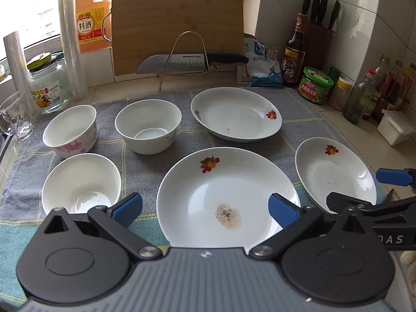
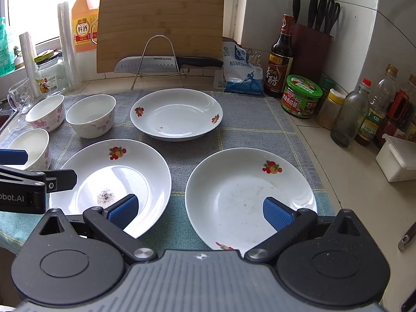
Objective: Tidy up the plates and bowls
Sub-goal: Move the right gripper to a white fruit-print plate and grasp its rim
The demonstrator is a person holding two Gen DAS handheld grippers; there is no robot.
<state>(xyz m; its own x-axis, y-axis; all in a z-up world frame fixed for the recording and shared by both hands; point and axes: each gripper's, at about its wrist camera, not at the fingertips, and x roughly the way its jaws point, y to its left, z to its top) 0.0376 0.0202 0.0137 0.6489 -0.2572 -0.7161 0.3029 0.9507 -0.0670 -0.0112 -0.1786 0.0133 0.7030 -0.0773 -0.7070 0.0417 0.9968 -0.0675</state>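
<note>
Left wrist view: left tool (image 1: 205,206) spread wide, gripping nothing, over the near plate (image 1: 228,182) with a crumb stain. Three bowls sit left on the grey towel (image 1: 156,161), another plate (image 1: 236,114) behind, one (image 1: 335,171) right. Right wrist view: right tool (image 2: 200,209) also spread, empty, between stained plate (image 2: 114,182) and right plate (image 2: 249,197). Only here the far plate's (image 2: 176,114) second fruit print shows; cutting board (image 2: 161,26) and knife (image 2: 166,63) stand behind.

The left gripper (image 1: 205,206) and right gripper (image 2: 200,209) hover side by side, jaws spread wide, holding nothing.
</note>
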